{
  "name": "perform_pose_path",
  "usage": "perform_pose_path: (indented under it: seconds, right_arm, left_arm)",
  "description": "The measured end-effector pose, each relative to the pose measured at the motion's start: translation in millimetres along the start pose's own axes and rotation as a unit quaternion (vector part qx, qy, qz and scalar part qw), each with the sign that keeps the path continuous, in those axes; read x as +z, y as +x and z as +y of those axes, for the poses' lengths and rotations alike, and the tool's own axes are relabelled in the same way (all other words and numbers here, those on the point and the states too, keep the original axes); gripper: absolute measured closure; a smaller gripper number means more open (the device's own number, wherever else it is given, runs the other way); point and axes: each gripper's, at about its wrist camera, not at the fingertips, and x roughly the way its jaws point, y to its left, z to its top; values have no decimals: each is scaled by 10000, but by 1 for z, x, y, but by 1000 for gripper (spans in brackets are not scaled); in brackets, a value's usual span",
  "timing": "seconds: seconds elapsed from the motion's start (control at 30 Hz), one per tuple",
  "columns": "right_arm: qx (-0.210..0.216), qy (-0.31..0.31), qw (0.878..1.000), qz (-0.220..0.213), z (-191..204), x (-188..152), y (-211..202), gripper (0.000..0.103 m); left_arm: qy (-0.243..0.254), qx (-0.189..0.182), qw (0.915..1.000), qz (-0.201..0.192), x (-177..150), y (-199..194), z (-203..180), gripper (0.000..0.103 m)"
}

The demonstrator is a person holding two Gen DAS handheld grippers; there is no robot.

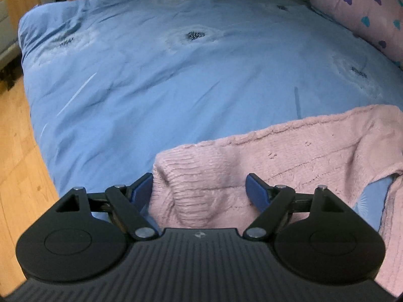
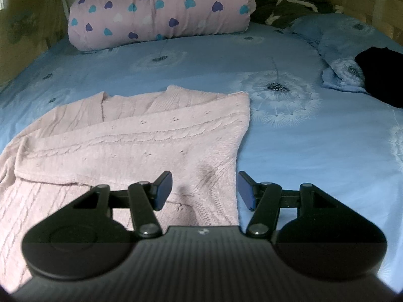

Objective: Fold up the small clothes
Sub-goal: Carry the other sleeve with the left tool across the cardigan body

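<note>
The left gripper (image 1: 200, 188) gapes wide over a corner of the pink knitted sweater (image 2: 141, 136), pads clear; the right gripper (image 2: 205, 188) stands half open astride its right edge (nothing gripped). Cable-knit, partly folded, it lies crosswise on the near blue duvet (image 2: 302, 138).
</note>
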Motion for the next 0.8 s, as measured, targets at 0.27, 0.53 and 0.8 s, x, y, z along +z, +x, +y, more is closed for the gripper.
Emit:
perform_pose_path:
  seconds: [0.27, 0.53, 0.8]
  right_arm:
    - [2, -18, 10000, -17, 1, 0, 0, 44]
    - [4, -10, 10000, -49, 1, 1, -2, 44]
    - [9, -11, 10000, -60, 2, 3, -2, 44]
  left_arm:
    - [-168, -328, 9992, -163, 6, -6, -6, 71]
    - [-43, 155, 9944, -1043, 56, -40, -14, 73]
    - [214, -231, 9895, -1411, 89, -73, -42, 73]
